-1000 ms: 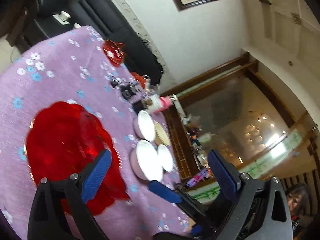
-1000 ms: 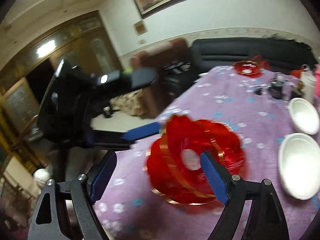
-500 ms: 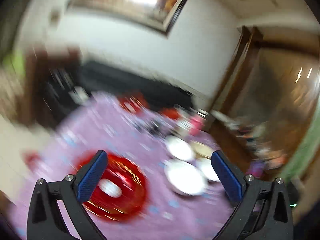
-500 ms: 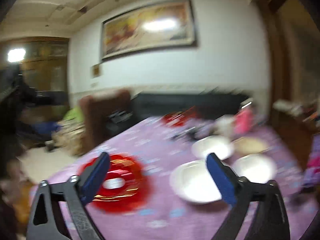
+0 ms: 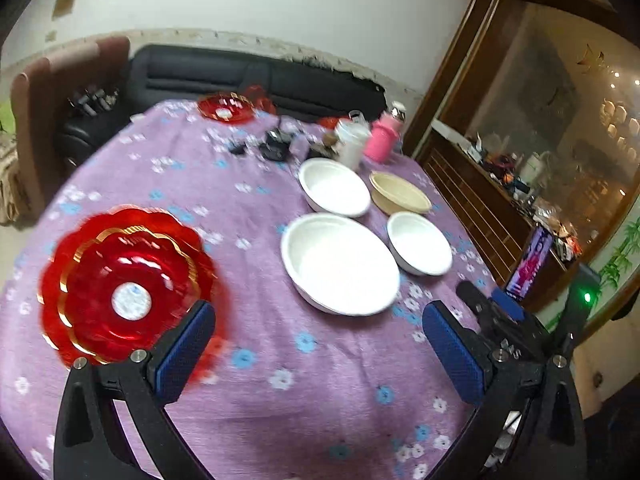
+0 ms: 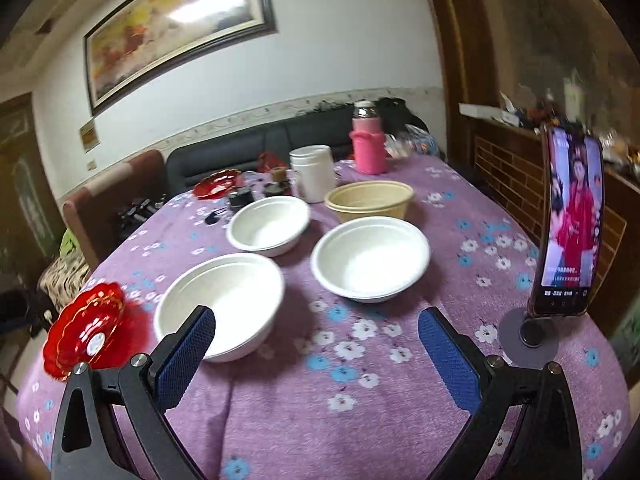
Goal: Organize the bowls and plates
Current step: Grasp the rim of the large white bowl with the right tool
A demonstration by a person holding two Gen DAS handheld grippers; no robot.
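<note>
Left tongs (image 5: 318, 344) and right tongs (image 6: 316, 350), just opened wide, are held empty above the table (image 6: 400, 400); the red plate (image 5: 124, 284) is blurred.

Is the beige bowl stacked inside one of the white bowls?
No, the beige bowl stands by itself on the purple tablecloth, behind the white bowls and apart from them.

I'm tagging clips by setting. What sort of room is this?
Most likely a home living or dining room: a cloth-covered table with bowls, a dark sofa behind it, and a framed painting on the wall.
</note>
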